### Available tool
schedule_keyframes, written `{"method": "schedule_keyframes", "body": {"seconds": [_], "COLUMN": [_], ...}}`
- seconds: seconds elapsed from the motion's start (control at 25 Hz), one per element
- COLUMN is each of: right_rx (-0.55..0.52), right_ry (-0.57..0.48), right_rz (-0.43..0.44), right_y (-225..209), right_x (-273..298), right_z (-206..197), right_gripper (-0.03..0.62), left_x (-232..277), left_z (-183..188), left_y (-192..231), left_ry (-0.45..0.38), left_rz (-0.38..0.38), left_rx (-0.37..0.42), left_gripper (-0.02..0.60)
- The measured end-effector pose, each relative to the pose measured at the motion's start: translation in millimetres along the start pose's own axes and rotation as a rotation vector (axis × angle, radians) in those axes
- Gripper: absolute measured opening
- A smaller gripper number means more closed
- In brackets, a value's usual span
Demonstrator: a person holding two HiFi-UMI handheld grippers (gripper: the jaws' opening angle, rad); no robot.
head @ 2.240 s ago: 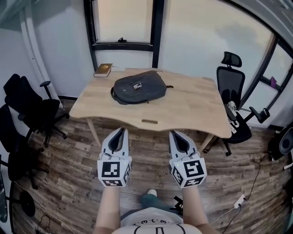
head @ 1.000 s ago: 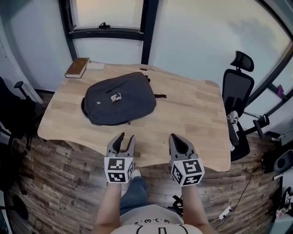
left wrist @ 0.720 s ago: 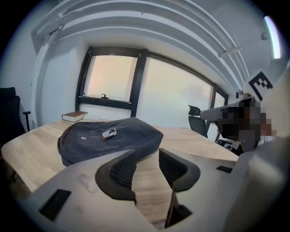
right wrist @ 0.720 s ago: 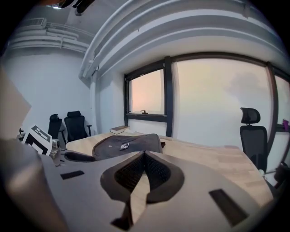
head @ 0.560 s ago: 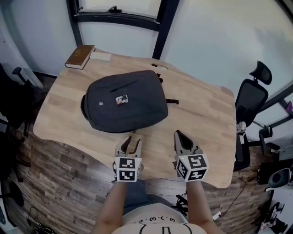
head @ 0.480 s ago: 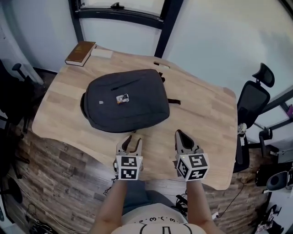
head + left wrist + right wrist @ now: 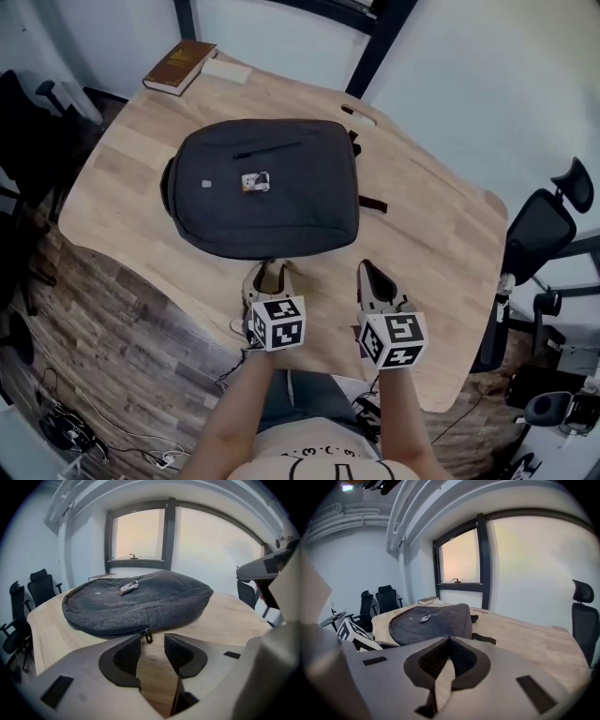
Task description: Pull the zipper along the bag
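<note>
A brown book [image 7: 179, 66] lies on the wooden table's [image 7: 441, 234] far corner, perhaps a notepad [image 7: 228, 70] beside it.

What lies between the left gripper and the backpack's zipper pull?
Only bare wooden tabletop separates the left gripper from the zipper pull, per the left gripper view.

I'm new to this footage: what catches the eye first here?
A dark grey backpack lies flat in the middle of the wooden table. Its zipper pull hangs at the near edge, just ahead of the open fingers of the left gripper; the right gripper sits shut alongside.
</note>
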State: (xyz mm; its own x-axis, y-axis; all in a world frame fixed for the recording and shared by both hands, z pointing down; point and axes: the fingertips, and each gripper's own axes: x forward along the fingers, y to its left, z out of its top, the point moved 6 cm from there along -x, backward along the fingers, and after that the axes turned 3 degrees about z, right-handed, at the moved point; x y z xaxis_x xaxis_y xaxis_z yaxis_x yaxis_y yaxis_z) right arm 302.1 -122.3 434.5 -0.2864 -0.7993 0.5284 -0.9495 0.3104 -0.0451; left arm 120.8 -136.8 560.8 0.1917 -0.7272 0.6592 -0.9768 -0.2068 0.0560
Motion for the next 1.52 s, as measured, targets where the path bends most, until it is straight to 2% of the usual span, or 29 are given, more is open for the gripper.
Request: {"method": "schedule_keyframes", "body": {"seconds": [0.28,0.4,0.52,0.56,0.68,0.76,0.96,1.12,1.32,1.52], "right_rx": [0.019,0.031,0.028,0.027,0.027,0.028,0.042,0.044,-0.007,0.003], "right_ry": [-0.003,-0.013,-0.008,-0.007,-0.004,-0.002,-0.011,-0.012,-0.022,-0.018], "right_rz": [0.055,0.083,0.114,0.124,0.155,0.178,0.223,0.261,0.362,0.38], "right_y": [-40.8,-50.1,-52.0,-52.1,-53.1,-53.4,-54.8,-51.8,-32.3,-12.9], "right_x": [7.7,11.2,12.7,12.9,13.7,14.6,18.2,23.0,38.7,59.3], "right_z": [3.8,4.2,0.7,-0.1,-1.6,-2.4,-3.6,-6.8,-2.0,-2.4], "right_gripper": [0.041,0.041,0.041,0.041,0.041,0.041,0.041,0.041,0.041,0.041], "left_x": [15.1,19.2,20.6,20.9,19.9,16.7,4.5,-1.4,6.1,6.3], "left_z": [-1.0,1.8,0.0,0.1,2.1,2.7,4.6,4.8,7.3,6.6], "left_y": [-4.1,-3.8,0.5,1.8,2.6,2.6,1.9,3.1,4.7,9.0], "left_ry": [0.049,0.066,0.082,0.086,0.093,0.095,0.11,0.104,0.084,0.089], "left_rz": [0.205,0.295,0.373,0.386,0.375,0.346,0.282,0.269,0.269,0.209], "left_rx": [-0.127,-0.137,-0.158,-0.169,-0.184,-0.166,-0.076,0.001,0.103,0.104], "left_gripper": [0.153,0.141,0.067,0.063,0.054,0.044,0.032,0.02,0.02,0.02]}}
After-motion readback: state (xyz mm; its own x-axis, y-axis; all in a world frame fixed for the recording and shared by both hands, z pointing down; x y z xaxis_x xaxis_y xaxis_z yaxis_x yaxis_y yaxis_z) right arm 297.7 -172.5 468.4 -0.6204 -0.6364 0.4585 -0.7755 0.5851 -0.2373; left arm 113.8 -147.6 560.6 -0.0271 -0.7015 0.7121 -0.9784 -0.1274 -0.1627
